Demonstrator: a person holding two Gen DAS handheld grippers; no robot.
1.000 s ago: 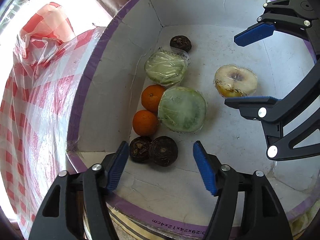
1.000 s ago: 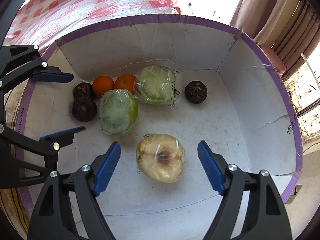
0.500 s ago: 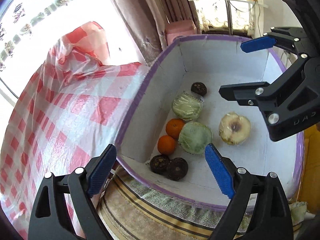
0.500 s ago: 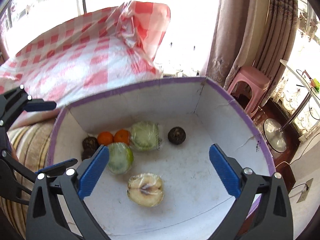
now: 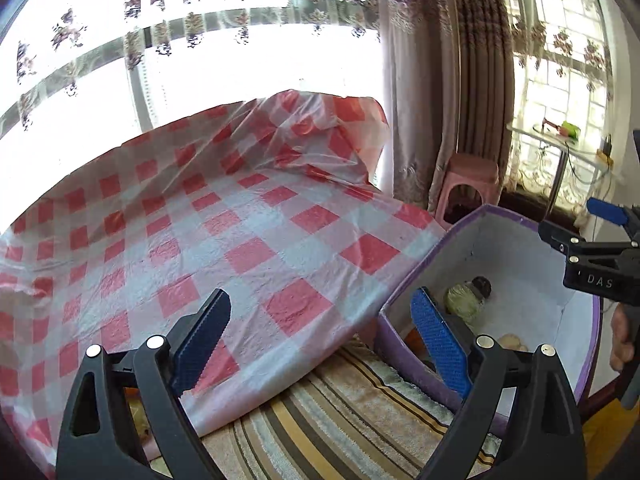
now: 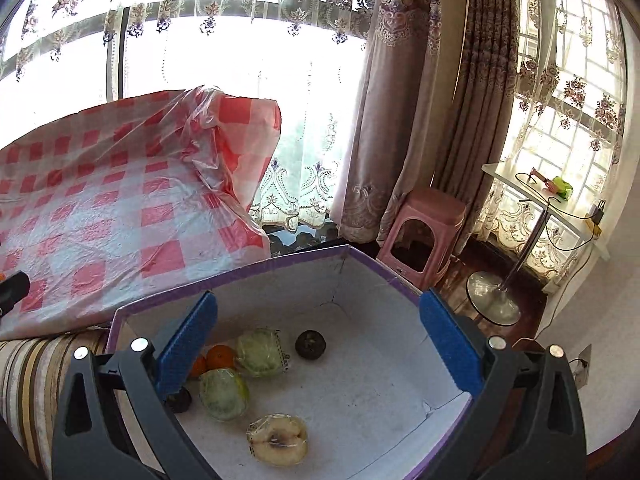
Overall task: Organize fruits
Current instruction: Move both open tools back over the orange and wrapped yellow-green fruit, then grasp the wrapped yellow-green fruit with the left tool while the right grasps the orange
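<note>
Both tools hang empty and spread wide: the left tool [image 5: 320, 340] over the checked cloth [image 5: 240, 240], the right tool [image 6: 316, 344] above the box [image 6: 280, 268]. The fruits [image 6: 256, 364] lie inside it. Sorting looks finished, probably; otherwise, the next move is reaching back down.

Only legible txt: "DAS", white letters on black body of right gripper [image 5: 600, 236], above the box [image 5: 520, 240].
</note>
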